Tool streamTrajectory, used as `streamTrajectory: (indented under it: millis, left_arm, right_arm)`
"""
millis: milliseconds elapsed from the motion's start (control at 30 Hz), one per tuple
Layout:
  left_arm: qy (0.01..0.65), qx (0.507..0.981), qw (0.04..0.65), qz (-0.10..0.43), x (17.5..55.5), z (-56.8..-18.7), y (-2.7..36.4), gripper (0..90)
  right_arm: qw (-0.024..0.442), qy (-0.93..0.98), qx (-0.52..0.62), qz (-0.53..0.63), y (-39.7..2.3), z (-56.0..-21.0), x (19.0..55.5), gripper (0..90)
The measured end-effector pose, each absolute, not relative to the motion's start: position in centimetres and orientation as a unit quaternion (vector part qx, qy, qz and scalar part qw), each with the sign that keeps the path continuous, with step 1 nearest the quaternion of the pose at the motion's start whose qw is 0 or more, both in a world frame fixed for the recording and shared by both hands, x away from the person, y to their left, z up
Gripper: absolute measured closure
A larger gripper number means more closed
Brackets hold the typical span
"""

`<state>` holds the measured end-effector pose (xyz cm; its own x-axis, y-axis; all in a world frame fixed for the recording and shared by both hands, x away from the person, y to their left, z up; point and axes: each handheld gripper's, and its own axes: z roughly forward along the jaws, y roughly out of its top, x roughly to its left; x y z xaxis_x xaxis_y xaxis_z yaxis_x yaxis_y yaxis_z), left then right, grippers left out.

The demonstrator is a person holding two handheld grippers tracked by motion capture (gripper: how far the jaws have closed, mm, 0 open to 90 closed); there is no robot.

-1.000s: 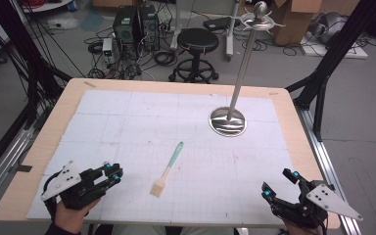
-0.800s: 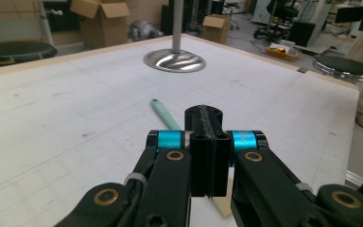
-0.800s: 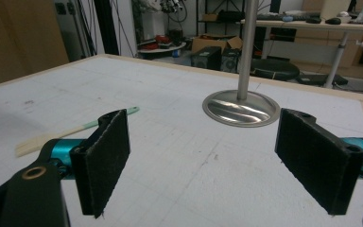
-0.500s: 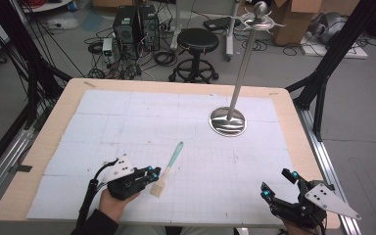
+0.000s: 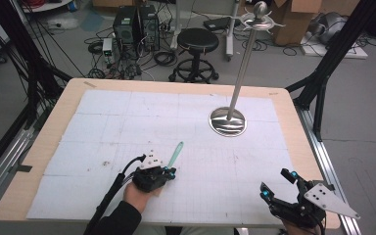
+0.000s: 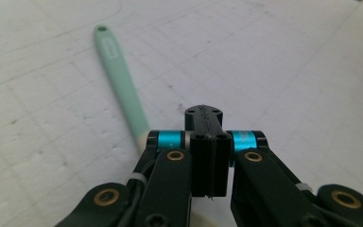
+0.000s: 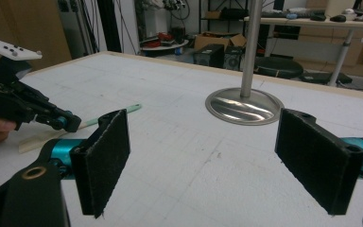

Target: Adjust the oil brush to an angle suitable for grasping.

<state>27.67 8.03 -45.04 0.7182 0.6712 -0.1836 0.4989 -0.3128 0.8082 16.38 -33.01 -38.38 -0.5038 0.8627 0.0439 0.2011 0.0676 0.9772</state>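
Left gripper [image 5: 169, 172] has its jaws pressed together empty over the mint-handled brush [image 6: 121, 85], right gripper [image 7: 217, 158] gaping wide, so pushing down like that could just shove the brush sideways.

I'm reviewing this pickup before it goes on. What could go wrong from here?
1. The left gripper has its jaws shut pad to pad over the mint-green, pale-headed spatula, which lies beside the pads, not between them. Lifting may leave it behind.
2. Shut jaws pressing down may skid the spatula across the white gridded table cover.
3. The right gripper stands open, too far off to steady it.
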Motion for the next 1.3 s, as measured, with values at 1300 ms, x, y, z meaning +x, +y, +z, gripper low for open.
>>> streamTrajectory:
  millis: [1300]
  left_arm:
    - [0.348,0.833,0.420,0.094,27.5,-44.7,12.8,89.6]
  right_arm:
    - [0.301,0.661,0.403,0.557,-33.3,-38.3,16.1,17.3]
